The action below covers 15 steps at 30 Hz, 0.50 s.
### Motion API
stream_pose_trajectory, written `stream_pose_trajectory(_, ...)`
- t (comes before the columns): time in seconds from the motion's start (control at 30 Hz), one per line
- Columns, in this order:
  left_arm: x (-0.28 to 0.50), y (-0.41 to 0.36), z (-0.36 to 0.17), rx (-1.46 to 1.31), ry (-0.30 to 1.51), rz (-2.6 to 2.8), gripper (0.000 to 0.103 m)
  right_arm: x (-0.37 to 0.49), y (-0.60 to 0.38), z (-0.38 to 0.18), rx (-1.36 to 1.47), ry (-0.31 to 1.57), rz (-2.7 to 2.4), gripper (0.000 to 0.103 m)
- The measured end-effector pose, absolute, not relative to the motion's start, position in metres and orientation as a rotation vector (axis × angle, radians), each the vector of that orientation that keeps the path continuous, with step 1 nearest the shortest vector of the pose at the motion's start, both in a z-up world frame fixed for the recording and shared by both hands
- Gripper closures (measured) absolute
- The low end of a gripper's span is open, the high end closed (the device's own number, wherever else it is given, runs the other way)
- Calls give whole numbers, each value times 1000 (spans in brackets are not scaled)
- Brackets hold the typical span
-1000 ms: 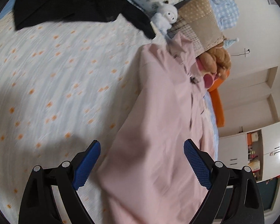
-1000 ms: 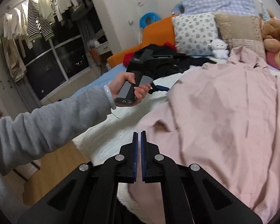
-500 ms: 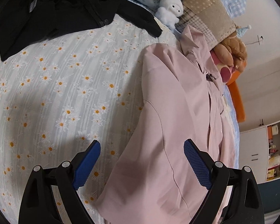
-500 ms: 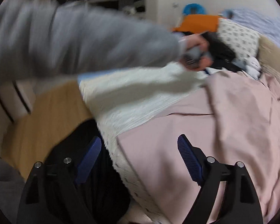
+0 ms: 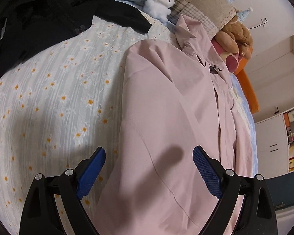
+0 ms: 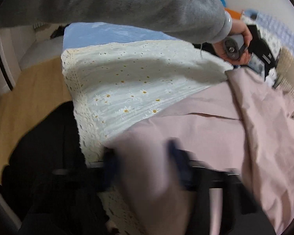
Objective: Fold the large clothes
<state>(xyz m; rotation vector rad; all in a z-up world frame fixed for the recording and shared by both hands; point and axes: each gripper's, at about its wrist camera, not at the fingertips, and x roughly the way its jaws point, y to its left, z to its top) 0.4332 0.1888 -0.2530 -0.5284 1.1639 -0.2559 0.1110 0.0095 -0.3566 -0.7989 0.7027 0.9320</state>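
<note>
A large pink jacket [image 5: 166,101] lies spread on the daisy-print bedspread [image 5: 49,101], collar toward the pillows. My left gripper [image 5: 149,174] is open, its blue pads just above the jacket's sleeve and shoulder edge. In the right wrist view the jacket's [image 6: 215,129] lower part lies at the bed's near edge. My right gripper [image 6: 145,168] is blurred; its blue fingers stand apart with pink fabric between and over them. The left gripper [image 6: 262,54] shows there too, held in a hand beyond the grey sleeve.
A black garment [image 5: 45,23] lies at the far left of the bed. A white plush [image 5: 158,2], pillows [image 5: 203,5] and a brown teddy bear [image 5: 235,37] line the head. The lace edge of the bedspread [image 6: 76,105] drops to a wooden floor [image 6: 25,101].
The right gripper went from shut to open and moved down onto the jacket's lower edge. The left gripper moved closer to the jacket's shoulder and sleeve.
</note>
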Motion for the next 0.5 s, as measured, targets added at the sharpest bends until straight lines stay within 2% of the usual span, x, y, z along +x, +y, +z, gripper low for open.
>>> stream_pose_trajectory(0.07, 439, 189, -255, -542, 1172, -248, 15, 127, 3, -352, -685, 775, 930, 98)
stream_pose_trajectory(0.13, 444, 190, -257, -544, 1182, -237, 29, 141, -6, -345, -576, 828, 956, 100)
stream_pose_trajectory(0.2, 449, 189, -259, -540, 1198, -224, 58, 147, -13, -339, -503, 833, 975, 100)
stream_pose_trajectory(0.23, 450, 189, -261, -538, 1207, -210, 63, 149, -14, -336, -484, 826, 984, 100)
stream_pose_trajectory(0.3, 454, 188, -264, -544, 1237, -177, 86, 149, -16, -330, -454, 808, 999, 100)
stream_pose_trajectory(0.4, 458, 184, -259, -525, 1276, -126, 91, 154, -19, -321, -370, 813, 1029, 100)
stream_pose_trajectory(0.5, 461, 179, -249, -538, 1307, -37, 92, 164, -34, -310, -213, 829, 1057, 100)
